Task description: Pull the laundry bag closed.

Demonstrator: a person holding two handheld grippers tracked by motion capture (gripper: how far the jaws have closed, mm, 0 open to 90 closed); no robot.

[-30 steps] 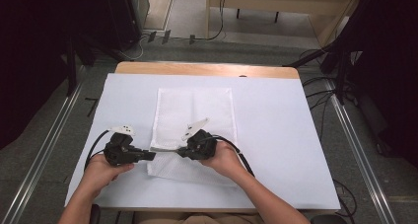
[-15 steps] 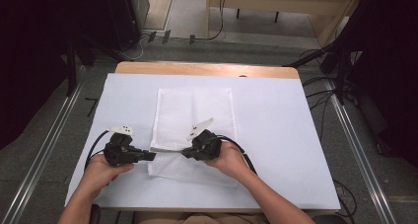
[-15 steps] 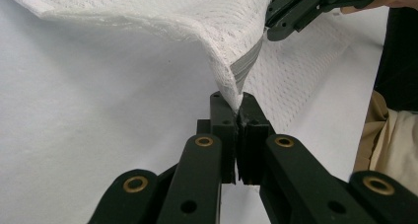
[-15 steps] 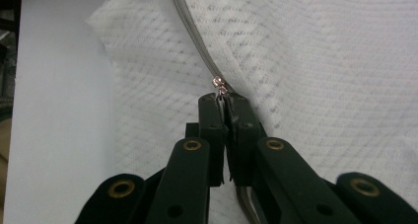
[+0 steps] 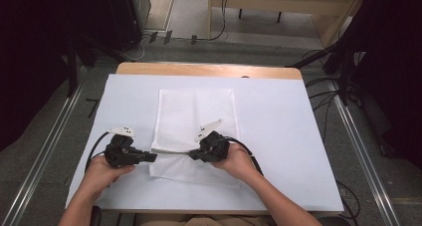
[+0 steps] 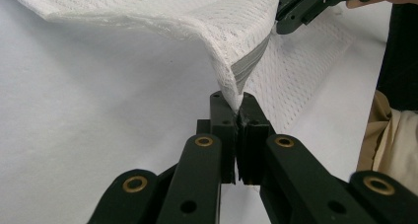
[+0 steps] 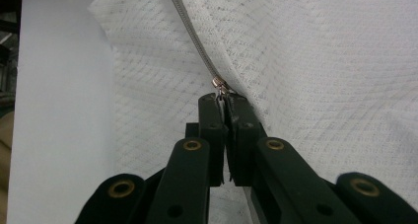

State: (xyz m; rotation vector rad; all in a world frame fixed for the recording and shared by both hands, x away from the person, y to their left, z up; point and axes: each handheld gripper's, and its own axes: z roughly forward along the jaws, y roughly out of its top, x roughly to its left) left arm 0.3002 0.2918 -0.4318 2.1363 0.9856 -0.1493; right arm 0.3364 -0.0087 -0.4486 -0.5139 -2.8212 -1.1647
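Observation:
A white mesh bag (image 5: 196,111) lies flat on the white table (image 5: 278,126), with a grey zipper (image 7: 190,29) along its near part. My left gripper (image 5: 153,157) is shut on the bag's near-left corner (image 6: 241,81) at the zipper's end and lifts it a little; its jaws (image 6: 238,103) are pressed together on the fabric. My right gripper (image 5: 191,155) faces it from the right. In the right gripper view this gripper (image 7: 224,101) is shut on the small metal zipper pull (image 7: 219,83). The left gripper view shows the right gripper (image 6: 300,7) at the top right.
The table's wooden far edge (image 5: 209,69) runs behind the bag. Metal rails (image 5: 366,161) flank the table on both sides, and cables (image 5: 224,22) lie on the floor beyond. Bare white tabletop spreads left and right of the bag.
My right gripper has edged slightly to the right along the bag's near edge. The left gripper has stayed in place, still shut on the corner.

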